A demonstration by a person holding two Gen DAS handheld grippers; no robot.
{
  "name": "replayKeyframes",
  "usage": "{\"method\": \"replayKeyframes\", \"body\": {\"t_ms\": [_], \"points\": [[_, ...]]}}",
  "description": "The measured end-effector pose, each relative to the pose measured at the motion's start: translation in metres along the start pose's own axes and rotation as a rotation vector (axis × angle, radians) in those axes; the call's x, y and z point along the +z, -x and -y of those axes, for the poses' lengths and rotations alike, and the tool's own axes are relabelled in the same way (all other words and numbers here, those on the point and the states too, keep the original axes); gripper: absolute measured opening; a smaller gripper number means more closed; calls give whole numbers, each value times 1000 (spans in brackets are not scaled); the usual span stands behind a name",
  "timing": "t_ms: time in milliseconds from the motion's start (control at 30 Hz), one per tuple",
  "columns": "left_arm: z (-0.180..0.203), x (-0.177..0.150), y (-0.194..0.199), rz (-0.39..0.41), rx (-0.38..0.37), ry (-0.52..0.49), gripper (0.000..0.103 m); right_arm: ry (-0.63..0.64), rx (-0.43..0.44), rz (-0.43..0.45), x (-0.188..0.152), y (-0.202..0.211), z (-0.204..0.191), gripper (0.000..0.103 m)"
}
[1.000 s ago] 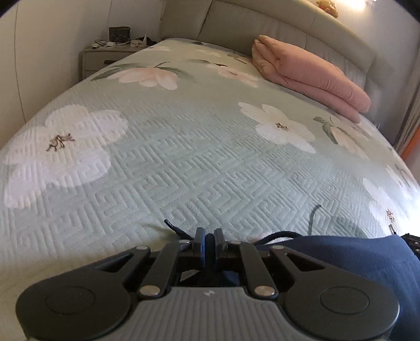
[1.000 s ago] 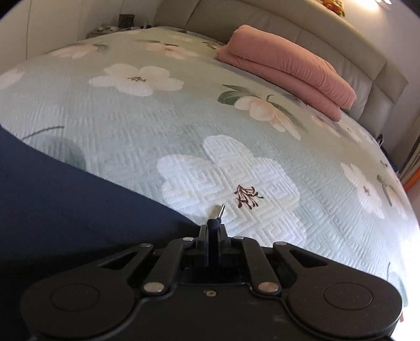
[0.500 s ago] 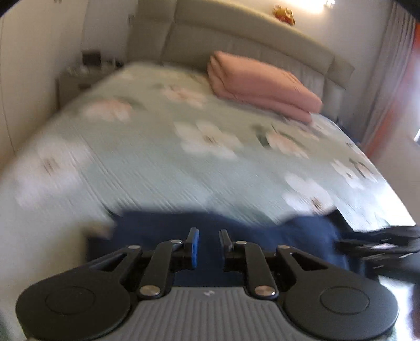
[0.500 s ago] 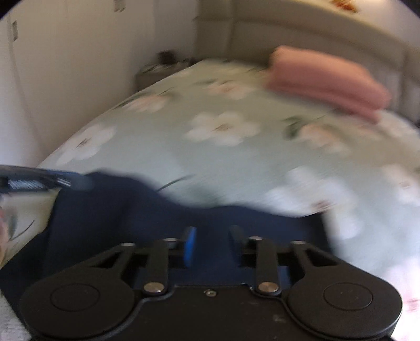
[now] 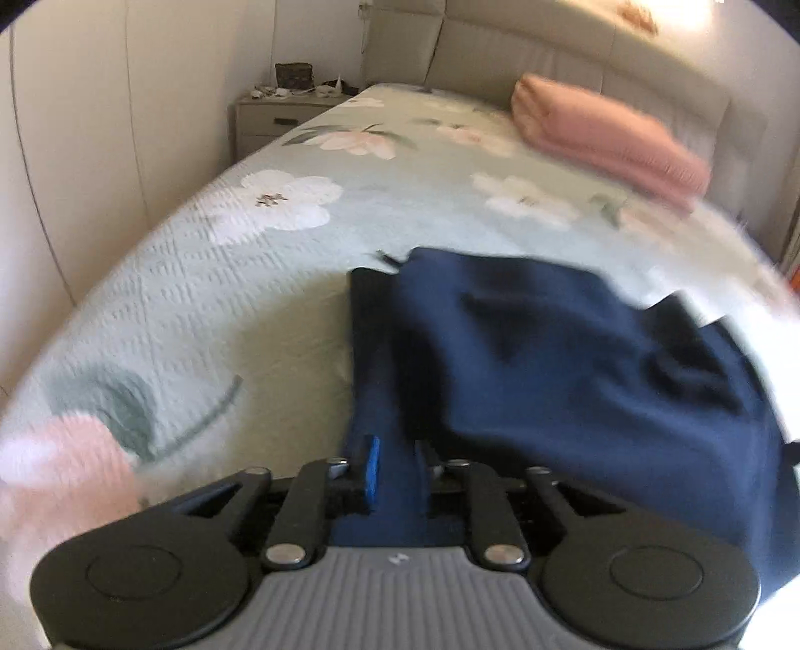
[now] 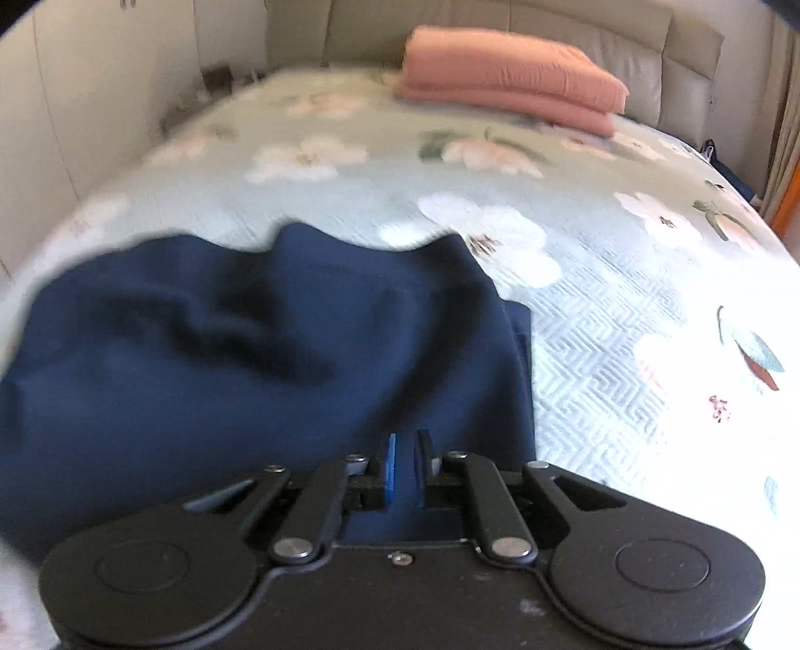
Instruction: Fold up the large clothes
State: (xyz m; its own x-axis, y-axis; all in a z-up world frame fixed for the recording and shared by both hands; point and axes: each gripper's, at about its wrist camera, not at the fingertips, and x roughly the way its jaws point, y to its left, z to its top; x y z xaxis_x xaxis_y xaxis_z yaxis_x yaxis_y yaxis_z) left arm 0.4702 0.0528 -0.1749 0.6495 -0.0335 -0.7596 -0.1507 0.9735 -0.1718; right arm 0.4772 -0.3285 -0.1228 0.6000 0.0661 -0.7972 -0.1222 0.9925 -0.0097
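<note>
Both wrist views are motion-blurred, so fine fabric detail is hard to make out. The dark navy blue garment of soft knit cloth (image 5: 550, 350) lies rumpled on the near part of the bed, covered by a pale green quilted bedspread with white and pink flower print (image 5: 225, 300). The near part of the garment is hidden behind each gripper body, and its right side is cut off at the edge of the left wrist view.

The left gripper (image 5: 397, 467) has its jaws apart, with a band of navy cloth showing in the gap; the blur leaves it unclear whether the pads touch the cloth. The right gripper (image 6: 404, 462) has its jaws narrowly apart over the garment's right portion (image 6: 250, 350); contact is likewise unclear.

The garment's left edge shows a folded double layer, with a thin dark cord just beyond its far corner. A folded salmon-pink blanket (image 6: 510, 75) rests near the beige padded headboard (image 6: 600, 35), well apart from the garment. A pale bedside cabinet (image 5: 275, 120) stands at the far left corner. Open bedspread lies between garment and blanket.
</note>
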Motion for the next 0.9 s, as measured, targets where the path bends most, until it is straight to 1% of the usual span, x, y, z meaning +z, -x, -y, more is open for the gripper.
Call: {"method": "replayKeyframes", "body": {"t_ms": [33, 67, 100, 133, 167, 200, 233, 267, 300, 333, 400, 467, 500, 567, 633, 667, 700, 733, 800, 833, 900], "points": [[3, -4, 2, 2, -17, 7, 29, 8, 28, 6, -6, 6, -8, 10], [5, -7, -1, -3, -3, -9, 33, 34, 44, -1, -13, 5, -16, 13], [9, -12, -7, -27, 58, -32, 36, 80, 47, -21, -22, -1, -25, 16], [9, -21, -16, -57, 117, -34, 34, 115, 27, -49, -33, -10, -30, 16], [3, -29, -24, -78, 142, -17, 34, 120, 13, -80, -47, -14, -30, 16], [-7, -36, -24, -69, 132, 20, 34, 107, -3, -128, -57, -24, -23, 14], [-14, -39, -20, -57, 130, 50, 36, 74, -27, -165, -66, -32, -9, 13], [-19, -41, -16, -78, 189, 61, 42, 28, -14, -150, -72, -29, 7, 13], [-25, -44, -14, -95, 228, 68, 56, 8, -19, -154, -74, -26, 16, 13], [-33, -47, -8, -96, 235, 87, 58, 2, -41, -166, -76, -24, 24, 13], [-52, -53, 4, -123, 181, 179, 57, -6, -54, -191, -79, -19, 32, 13], [-61, -53, 14, -134, 139, 226, 54, -29, -61, -212, -73, -16, 34, 13], [-62, -51, 19, -130, 128, 229, 54, -36, -59, -207, -67, -13, 32, 14], [-66, -47, 22, -129, 84, 224, 54, -29, -24, -145, -52, 2, 18, 14], [-69, -43, 16, -161, 14, 234, 54, -11, 39, -78, -34, 15, -8, 14], [-72, -43, 9, -193, -28, 251, 54, -12, 70, -65, -27, 17, -19, 14], [-75, -45, 5, -212, -50, 274, 54, -20, 117, -60, -20, 17, -36, 14], [-78, -47, 2, -219, -57, 297, 54, -26, 159, -63, -16, 15, -50, 14], [-84, -49, 0, -216, -74, 328, 54, -8, 209, -61, -10, 10, -82, 14], [-87, -52, 1, -215, -83, 345, 54, 8, 221, -56, -9, 7, -97, 14], [-96, -56, 2, -216, -114, 392, 54, 26, 240, -50, -12, 6, -116, 14]]}}
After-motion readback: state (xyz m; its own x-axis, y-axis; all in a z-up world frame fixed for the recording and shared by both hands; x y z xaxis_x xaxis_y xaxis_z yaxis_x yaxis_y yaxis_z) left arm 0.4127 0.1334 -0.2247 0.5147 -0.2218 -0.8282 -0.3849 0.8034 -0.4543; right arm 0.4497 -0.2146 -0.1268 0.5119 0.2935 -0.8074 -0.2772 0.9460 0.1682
